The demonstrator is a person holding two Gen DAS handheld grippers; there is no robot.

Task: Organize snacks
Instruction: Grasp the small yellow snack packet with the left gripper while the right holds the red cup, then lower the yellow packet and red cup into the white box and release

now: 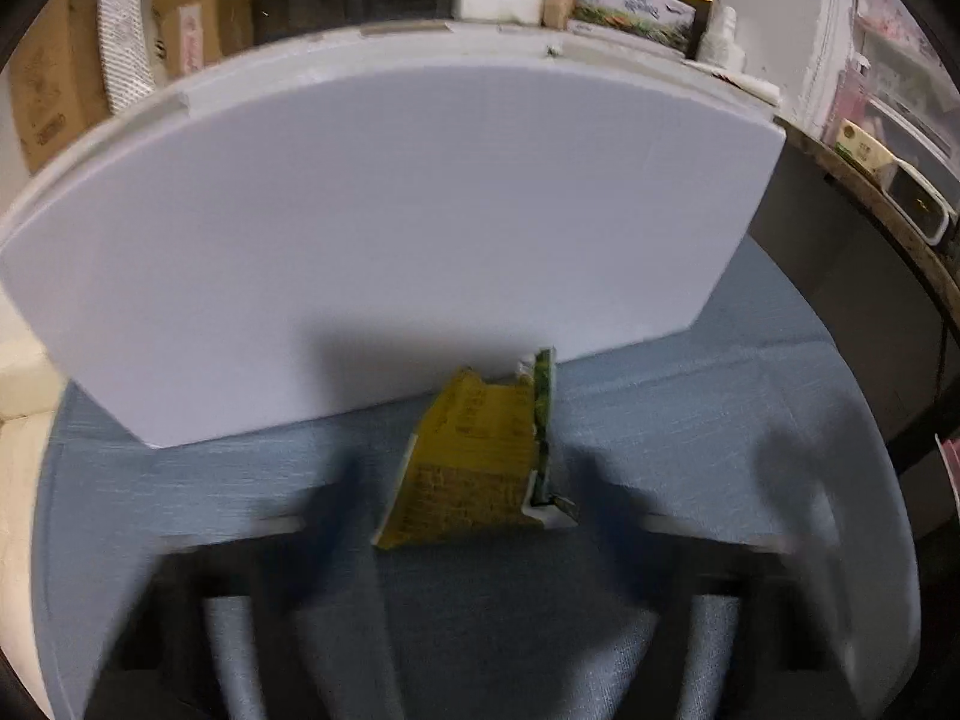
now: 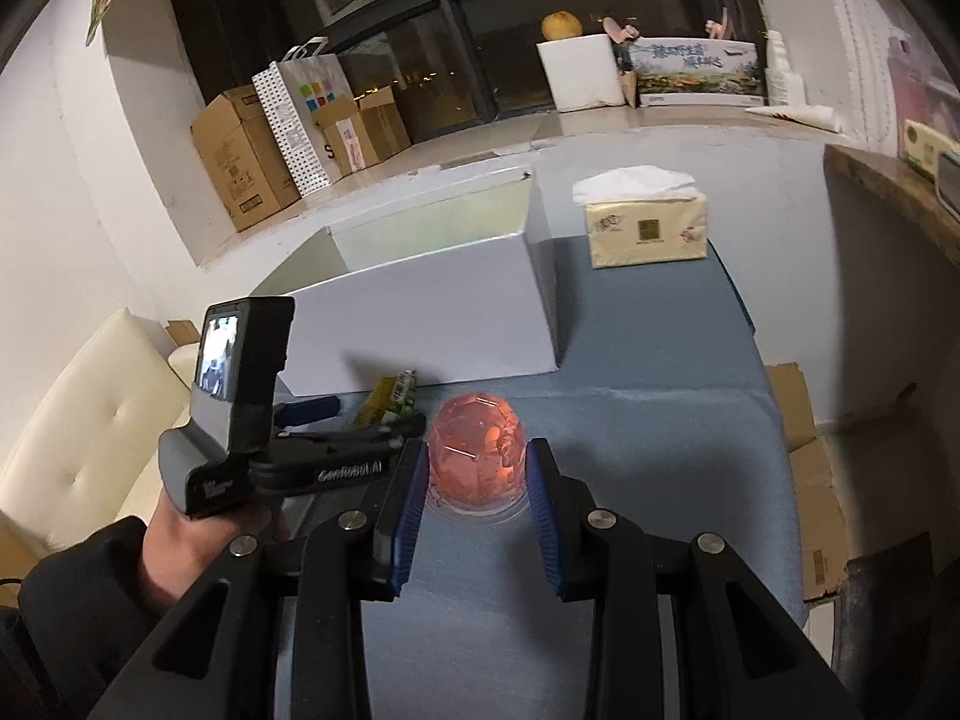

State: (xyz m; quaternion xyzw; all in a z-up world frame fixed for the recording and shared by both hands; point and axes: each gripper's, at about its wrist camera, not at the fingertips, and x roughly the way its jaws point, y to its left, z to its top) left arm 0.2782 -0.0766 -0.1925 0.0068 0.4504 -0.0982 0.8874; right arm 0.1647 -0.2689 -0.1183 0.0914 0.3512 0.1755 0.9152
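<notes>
A yellow and green snack packet [image 1: 474, 462] lies on the blue tablecloth just in front of the white box [image 1: 390, 228]. My left gripper [image 1: 468, 498] is open, blurred, with its fingers on either side of the packet. In the right wrist view the packet [image 2: 390, 399] lies beside the left gripper [image 2: 354, 420]. A pink jelly cup [image 2: 479, 453] stands upside down on the cloth. My right gripper [image 2: 479, 468] has its blue pads against both sides of the cup. The open white box [image 2: 438, 294] stands behind it.
A tissue pack [image 2: 647, 225] sits at the table's far right. Cardboard boxes [image 2: 252, 156] and a paper bag stand on the window ledge. A cream sofa [image 2: 78, 420] is at left. More cardboard [image 2: 804, 480] lies on the floor at right.
</notes>
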